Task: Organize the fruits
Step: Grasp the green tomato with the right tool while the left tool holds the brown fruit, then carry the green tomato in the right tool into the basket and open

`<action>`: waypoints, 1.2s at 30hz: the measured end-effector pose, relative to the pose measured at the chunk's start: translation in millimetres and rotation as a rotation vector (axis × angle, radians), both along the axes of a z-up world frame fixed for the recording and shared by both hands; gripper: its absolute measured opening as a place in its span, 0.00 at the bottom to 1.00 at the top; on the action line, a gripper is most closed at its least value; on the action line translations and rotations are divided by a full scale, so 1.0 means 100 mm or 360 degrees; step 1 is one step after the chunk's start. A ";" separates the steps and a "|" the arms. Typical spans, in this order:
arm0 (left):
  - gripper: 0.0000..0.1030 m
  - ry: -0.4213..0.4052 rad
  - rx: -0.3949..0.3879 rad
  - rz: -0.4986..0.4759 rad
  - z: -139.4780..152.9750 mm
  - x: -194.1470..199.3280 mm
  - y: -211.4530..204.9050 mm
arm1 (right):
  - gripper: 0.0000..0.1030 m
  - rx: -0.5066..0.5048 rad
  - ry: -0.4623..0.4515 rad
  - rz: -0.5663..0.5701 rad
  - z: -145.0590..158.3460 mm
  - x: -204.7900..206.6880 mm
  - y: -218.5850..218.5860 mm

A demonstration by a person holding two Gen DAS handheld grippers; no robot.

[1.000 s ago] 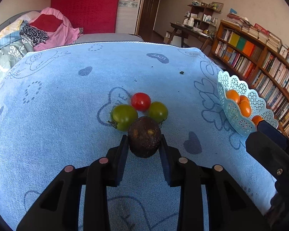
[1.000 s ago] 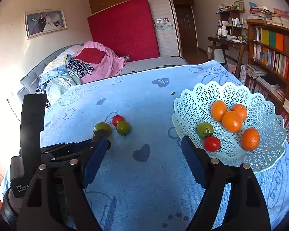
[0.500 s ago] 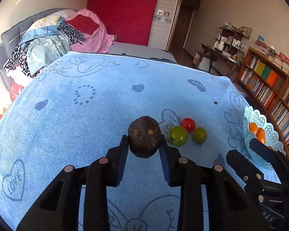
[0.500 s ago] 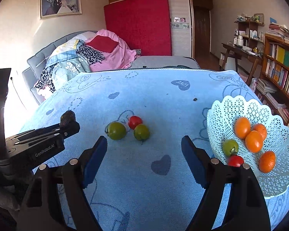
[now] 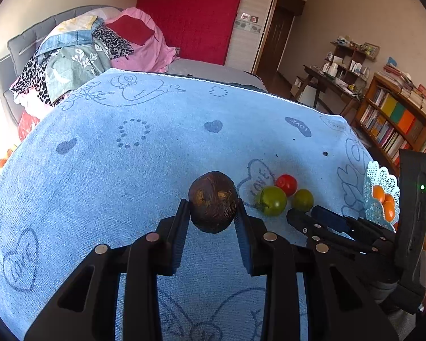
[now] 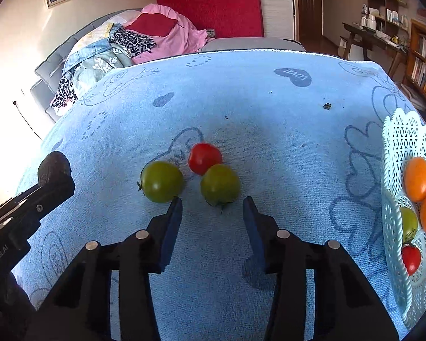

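Gripping a dark brown avocado [image 5: 213, 201] between its two black fingers, the left claw [image 5: 212, 216] reached level over the desk [image 5: 127, 170], which was draped in a nubby blue towel [image 6: 284, 130] printed with hearts and "LOVE" lettering. The avocado looked rough, wrinkled and egg-shaped, and whether it touched the towel could not be told. The right claw [image 6: 213, 213] sat low beside the left one, pointing forward, its blue-padded fingers spread apart with nothing between them, just short of a smooth, glossy green tomato [image 6: 219, 184]. That tomato touched a round red tomato [image 6: 204, 157] behind it, and a second green tomato [image 6: 162, 181] lay just to their left, beside the tip of the claw's left finger. At the desk's right edge stood a pale turquoise basket [image 6: 394, 147] of lacy pierced plastic with a scalloped rim, holding several smooth oranges [image 6: 417, 179], one green tomato and one red one.
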State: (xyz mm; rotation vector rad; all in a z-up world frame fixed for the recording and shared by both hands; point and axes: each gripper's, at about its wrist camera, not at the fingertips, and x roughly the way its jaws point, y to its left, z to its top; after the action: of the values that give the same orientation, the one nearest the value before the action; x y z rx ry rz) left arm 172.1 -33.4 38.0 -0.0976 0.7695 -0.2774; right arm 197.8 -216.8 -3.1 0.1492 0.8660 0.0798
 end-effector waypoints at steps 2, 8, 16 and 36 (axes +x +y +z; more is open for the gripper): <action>0.31 0.0006 0.0005 -0.0012 -0.01 0.00 -0.02 | 0.44 -0.0021 -0.0001 -0.0004 0.00 0.05 0.01; 0.31 0.0007 -0.0002 -0.0024 -0.01 -0.01 -0.03 | 0.36 -0.0086 -0.0014 -0.0019 -0.01 0.13 0.06; 0.31 0.0003 -0.0033 -0.0045 0.01 -0.02 -0.02 | 0.29 -0.0085 -0.0029 -0.0048 0.01 0.02 0.06; 0.31 0.0010 -0.0057 -0.0113 0.00 -0.06 -0.08 | 0.29 0.0047 -0.0259 -0.0184 0.57 -0.65 -0.21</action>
State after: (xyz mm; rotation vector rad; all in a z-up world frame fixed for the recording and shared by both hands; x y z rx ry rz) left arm 165.9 -41.6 38.5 -0.1053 0.7755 -0.3583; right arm 132.5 -237.6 54.3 0.2172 0.6925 -0.0034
